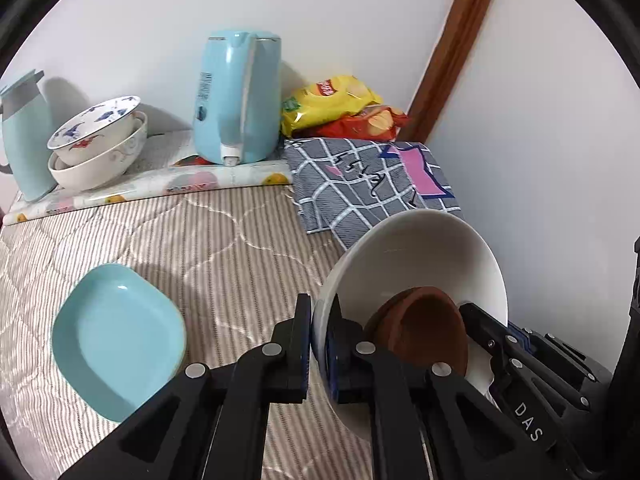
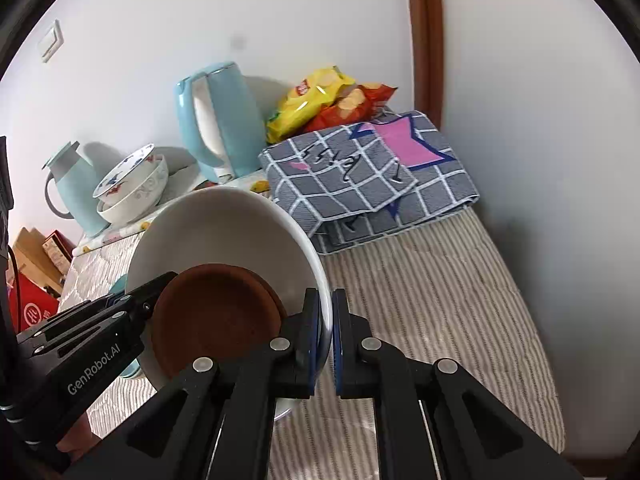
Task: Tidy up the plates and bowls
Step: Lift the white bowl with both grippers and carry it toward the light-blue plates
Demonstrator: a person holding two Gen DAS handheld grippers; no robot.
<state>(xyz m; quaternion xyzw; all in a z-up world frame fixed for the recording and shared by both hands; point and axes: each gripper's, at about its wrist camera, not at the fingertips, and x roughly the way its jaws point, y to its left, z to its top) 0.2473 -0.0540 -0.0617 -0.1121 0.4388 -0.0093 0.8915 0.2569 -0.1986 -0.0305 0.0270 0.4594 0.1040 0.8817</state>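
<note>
While both grippers are raised above the striped bed cover [image 1: 240, 248], they carry one big white bowl [image 1: 420, 256] between them, each one on its own side of the rim. The left gripper [image 1: 319, 344] has its jaws closed tight on the left part of the rim, one finger outside the wall and one inside. The right gripper [image 2: 326, 340] pinches the opposite part of the rim in the same way, and its jaws are also almost fully closed, with only the thin wall between the pads. The bowl is tilted, and its open side faces toward the cameras. Inside it lie brown dishes [image 2: 216, 320]; it seems there are two of them, one in the other, but the edge is hard to separate. A light blue square plate [image 1: 118, 344] lies alone on the bed cover, to the left of the left gripper and apart from the bowl. At the back, on a mat with fruit pictures [image 1: 160, 188], two painted bowls [image 1: 98, 140] stand stacked, the upper one leaning, between a pale blue flask [image 1: 24, 140] and a pale blue kettle [image 1: 236, 100]. To the right of the kettle lie bags of chips [image 1: 340, 110], and before them a folded grey checked cloth [image 1: 372, 184] rests near the corner of the wall.
</note>
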